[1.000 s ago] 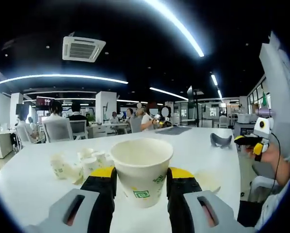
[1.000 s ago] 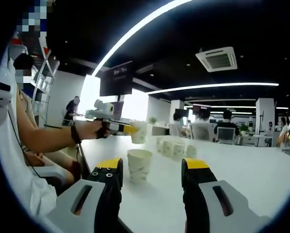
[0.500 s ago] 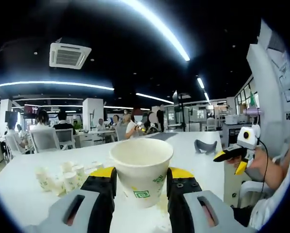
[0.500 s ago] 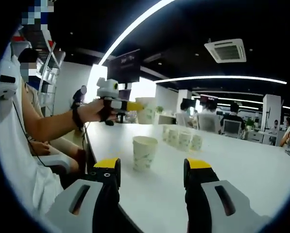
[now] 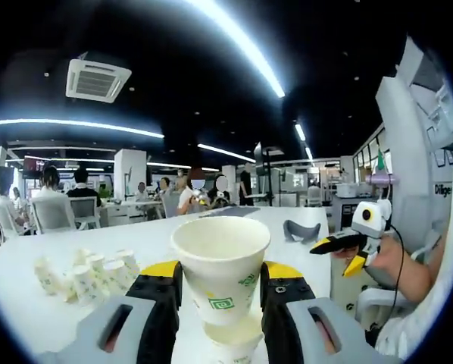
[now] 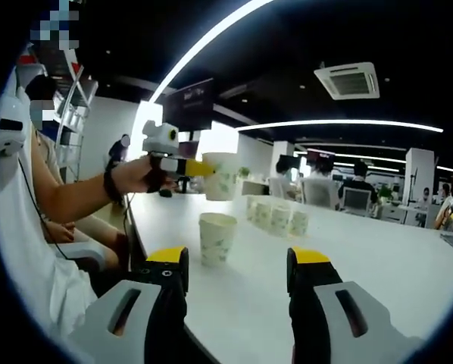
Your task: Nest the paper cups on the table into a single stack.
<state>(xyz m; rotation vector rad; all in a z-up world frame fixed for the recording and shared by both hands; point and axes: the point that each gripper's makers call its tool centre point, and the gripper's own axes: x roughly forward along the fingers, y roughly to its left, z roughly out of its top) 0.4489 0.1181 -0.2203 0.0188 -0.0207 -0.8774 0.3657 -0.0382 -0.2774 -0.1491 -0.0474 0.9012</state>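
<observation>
One white table (image 6: 378, 265) in an open office; left gripper (image 5: 220, 284) clamps a cup (image 5: 220, 262), right gripper (image 6: 237, 267) jaws wide apart, empty, near the table's edge.

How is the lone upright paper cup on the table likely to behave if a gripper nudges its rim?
The paper cup looks empty and thin-walled, so probably light and easily dented. It stands tall on a narrow base on the smooth table, so it would likely tip or slide.
</observation>
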